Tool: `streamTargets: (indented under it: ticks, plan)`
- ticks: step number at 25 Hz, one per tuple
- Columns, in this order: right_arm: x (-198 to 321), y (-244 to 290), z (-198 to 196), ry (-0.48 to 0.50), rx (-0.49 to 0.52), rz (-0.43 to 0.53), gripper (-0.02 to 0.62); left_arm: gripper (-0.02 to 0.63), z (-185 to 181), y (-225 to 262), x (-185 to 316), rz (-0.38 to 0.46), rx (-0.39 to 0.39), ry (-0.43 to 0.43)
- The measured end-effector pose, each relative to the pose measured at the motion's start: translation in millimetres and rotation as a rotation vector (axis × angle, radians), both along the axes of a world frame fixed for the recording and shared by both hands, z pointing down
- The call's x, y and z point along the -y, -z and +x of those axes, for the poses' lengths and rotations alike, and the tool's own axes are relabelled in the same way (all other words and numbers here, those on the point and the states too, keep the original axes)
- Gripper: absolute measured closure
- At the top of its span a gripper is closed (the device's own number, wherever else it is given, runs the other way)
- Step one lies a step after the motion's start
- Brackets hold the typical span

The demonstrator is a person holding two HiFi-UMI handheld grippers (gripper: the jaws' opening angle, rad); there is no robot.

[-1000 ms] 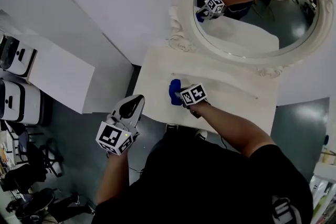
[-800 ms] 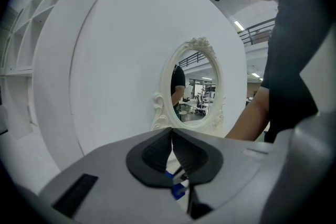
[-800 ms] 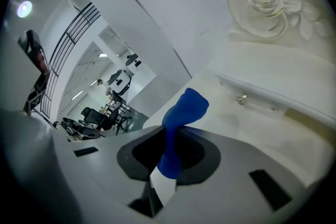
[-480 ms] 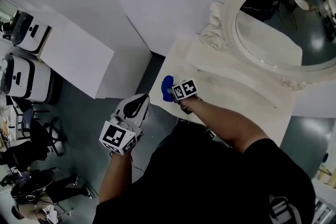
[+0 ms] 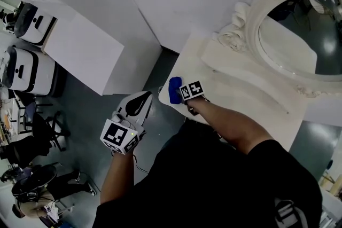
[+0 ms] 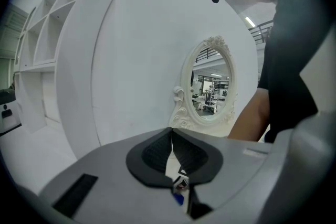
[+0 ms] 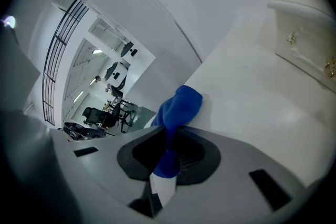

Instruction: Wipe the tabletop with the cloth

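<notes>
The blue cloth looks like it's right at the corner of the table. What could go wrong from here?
1. The blue cloth sits at a corner of the tabletop; a stroke further that way could carry it off the edge.
2. It is bunched up in the right claw, so the hard claw tips might scrape the surface.
3. A wide sweep toward the back could bump the mirror.

Cloth point(image 7: 181, 105) end hidden btw right gripper point(image 7: 169, 136) jaws; mirror point(image 5: 299, 29) beyond gripper cut off at head view's edge; tabletop point(image 5: 246, 88) partly under arm point(image 5: 230, 125).
</notes>
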State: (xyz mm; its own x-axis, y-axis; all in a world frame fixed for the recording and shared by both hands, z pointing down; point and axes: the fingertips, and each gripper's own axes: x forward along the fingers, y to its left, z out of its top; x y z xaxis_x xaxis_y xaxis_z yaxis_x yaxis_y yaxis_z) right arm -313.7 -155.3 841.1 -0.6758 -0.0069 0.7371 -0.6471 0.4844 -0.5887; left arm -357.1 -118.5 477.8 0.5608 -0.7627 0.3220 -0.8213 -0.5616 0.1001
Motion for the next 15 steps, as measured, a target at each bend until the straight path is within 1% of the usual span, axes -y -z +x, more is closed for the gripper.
streamTargets:
  ticks: [3, 7, 11, 15]
  plan:
    - [-0.3, -8.0, 17.1, -0.011, -0.032, -0.007, 0.555, 0.594, 6.1, -1.5, 6.6, 0.000, -0.007, -0.018]
    - [-10.3, -11.0, 41.8, -0.022, -0.043, -0.015, 0.555, 0.594, 25.0, -1.9, 15.6, -0.007, -0.013, -0.060]
    - [-26.0, -12.3, 77.6, -0.052, -0.054, -0.029, 0.555, 0.594, 54.2, 0.5, 23.1, 0.009, -0.014, -0.132]
    - [-36.1, -15.1, 120.7, -0.104, -0.062, -0.034, 0.555, 0.594, 87.6, 3.0, 29.5, 0.016, -0.019, -0.198]
